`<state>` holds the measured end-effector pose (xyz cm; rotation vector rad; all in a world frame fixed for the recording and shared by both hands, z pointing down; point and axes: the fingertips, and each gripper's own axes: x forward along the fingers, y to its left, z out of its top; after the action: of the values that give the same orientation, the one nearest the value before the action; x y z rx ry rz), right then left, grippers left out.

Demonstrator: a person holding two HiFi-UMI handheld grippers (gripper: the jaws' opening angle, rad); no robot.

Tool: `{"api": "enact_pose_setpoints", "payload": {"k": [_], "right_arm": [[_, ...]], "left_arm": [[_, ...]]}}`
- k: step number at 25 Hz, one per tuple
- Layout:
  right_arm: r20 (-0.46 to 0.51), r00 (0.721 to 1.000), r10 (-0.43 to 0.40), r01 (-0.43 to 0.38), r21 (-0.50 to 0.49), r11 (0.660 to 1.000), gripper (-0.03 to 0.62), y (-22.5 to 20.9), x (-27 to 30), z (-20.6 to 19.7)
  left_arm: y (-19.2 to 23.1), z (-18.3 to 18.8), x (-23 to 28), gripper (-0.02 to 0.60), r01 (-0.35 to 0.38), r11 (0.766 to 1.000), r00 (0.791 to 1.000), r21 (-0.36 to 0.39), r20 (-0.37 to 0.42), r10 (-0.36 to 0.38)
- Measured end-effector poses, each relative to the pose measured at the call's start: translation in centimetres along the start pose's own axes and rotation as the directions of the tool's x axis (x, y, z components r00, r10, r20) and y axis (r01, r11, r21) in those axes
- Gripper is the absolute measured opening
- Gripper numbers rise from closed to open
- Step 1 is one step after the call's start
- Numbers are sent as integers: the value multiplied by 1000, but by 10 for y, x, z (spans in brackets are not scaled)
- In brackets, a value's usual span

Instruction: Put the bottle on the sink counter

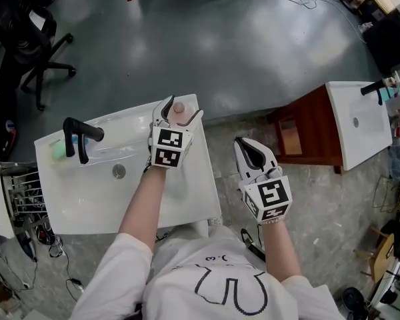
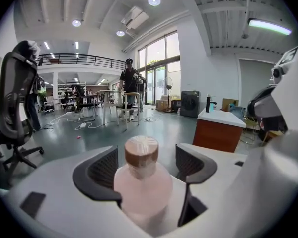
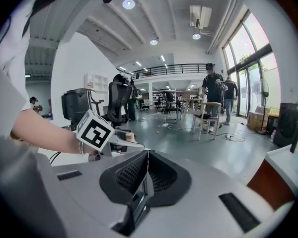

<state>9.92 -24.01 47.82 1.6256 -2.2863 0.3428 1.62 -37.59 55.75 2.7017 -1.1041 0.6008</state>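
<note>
The left gripper [image 1: 184,107] hangs over the far right corner of the white pedestal sink [image 1: 87,205], its jaws spread with the bottle [image 2: 141,182] standing upright between them. In the left gripper view the bottle is pale pink and translucent with a brown cap [image 2: 141,150]. Its body lies against the left jaw's ribbed pad, while a strip of white counter shows between it and the right jaw. Its base is hidden behind the gripper body, and no print can be made out on its side. From the head view only the cap shows, just inside the sink's far rim, well right of the black faucet [image 1: 77,135] and the round drain [image 1: 119,171]. A blurred green object [image 1: 57,150] sits behind the faucet at the sink's left end. The right gripper [image 1: 243,145] is held off to the right of the sink, over the speckled floor, and its own view shows the two black pads pressed together with nothing between them. Both grippers carry cubes with black-and-white square markers, and the left one's cube [image 3: 95,130] shows in the right gripper view. The person's white shirt [image 1: 220,289] bears a black line drawing. Far right stands a second white sink [image 1: 357,122] on a red-brown cabinet [image 1: 307,129], and far left a black office chair [image 1: 33,32].
</note>
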Motion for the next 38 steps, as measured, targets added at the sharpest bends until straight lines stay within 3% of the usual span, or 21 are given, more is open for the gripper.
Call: {"api": "enact_pose_setpoints", "payload": {"k": [6, 11, 20, 27, 34, 38], "right_arm": [[20, 1000, 1, -1, -4, 1000, 30, 6, -11, 2], [52, 999, 17, -16, -18, 1000, 29, 13, -29, 11], [154, 986, 58, -49, -60, 997, 29, 20, -74, 41], [214, 974, 78, -55, -112, 992, 30, 30, -98, 65], [290, 956, 47, -6, -139, 990, 31, 22, -129, 99], [325, 944, 64, 0, -192, 981, 31, 34, -142, 117]], "left_arm": [[-2, 7, -15, 391, -35, 999, 999, -20, 28, 35], [-11, 21, -44, 393, -33, 999, 998, -39, 60, 35], [-25, 52, -109, 391, -123, 992, 983, -22, 135, 125], [-23, 81, -173, 391, -187, 982, 954, -12, 237, 184], [-23, 101, -245, 390, -256, 967, 913, 15, 333, 236], [-23, 108, -287, 390, -278, 959, 872, -59, 403, 278]]}}
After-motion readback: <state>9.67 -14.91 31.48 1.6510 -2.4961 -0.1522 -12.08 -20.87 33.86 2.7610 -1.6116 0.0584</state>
